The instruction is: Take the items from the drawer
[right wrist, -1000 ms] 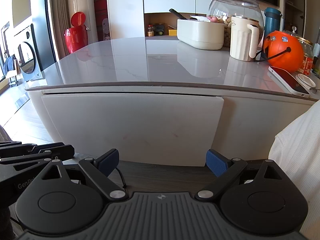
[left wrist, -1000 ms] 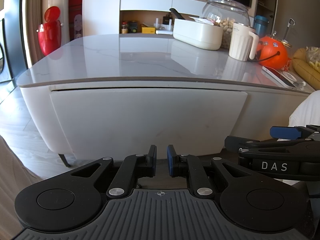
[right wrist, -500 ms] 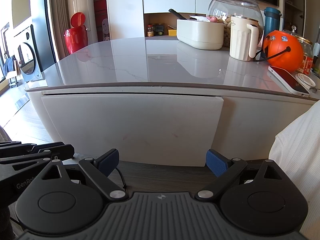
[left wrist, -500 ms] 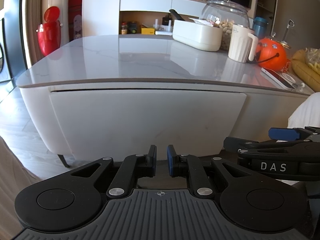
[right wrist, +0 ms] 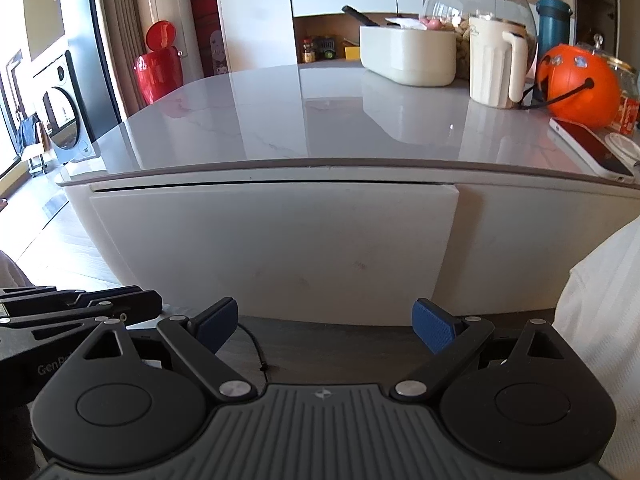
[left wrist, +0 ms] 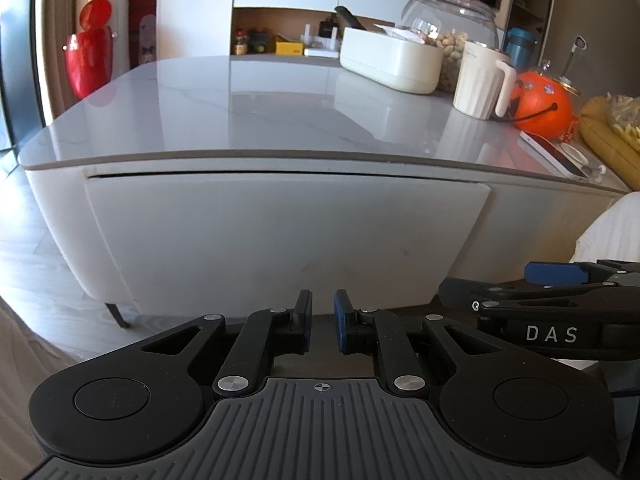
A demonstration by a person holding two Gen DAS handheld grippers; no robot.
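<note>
The white drawer front (left wrist: 280,240) sits flush and closed under the grey marble table top (left wrist: 280,120); it also fills the middle of the right wrist view (right wrist: 272,248). Nothing inside it shows. My left gripper (left wrist: 323,320) hangs low in front of the drawer's lower edge, fingers nearly together with only a narrow gap and nothing between them. My right gripper (right wrist: 324,320) is at the same height beside it, fingers spread wide and empty. Each gripper shows at the other view's edge: the right gripper (left wrist: 552,276) and the left gripper (right wrist: 80,300).
On the table's far right stand a white box (left wrist: 390,64), a glass jar of nuts (left wrist: 448,20), a white jug (left wrist: 480,80), an orange pumpkin bucket (left wrist: 540,104) and a phone (right wrist: 592,150). A white sleeve (right wrist: 600,320) is at right. Dark wood floor lies below.
</note>
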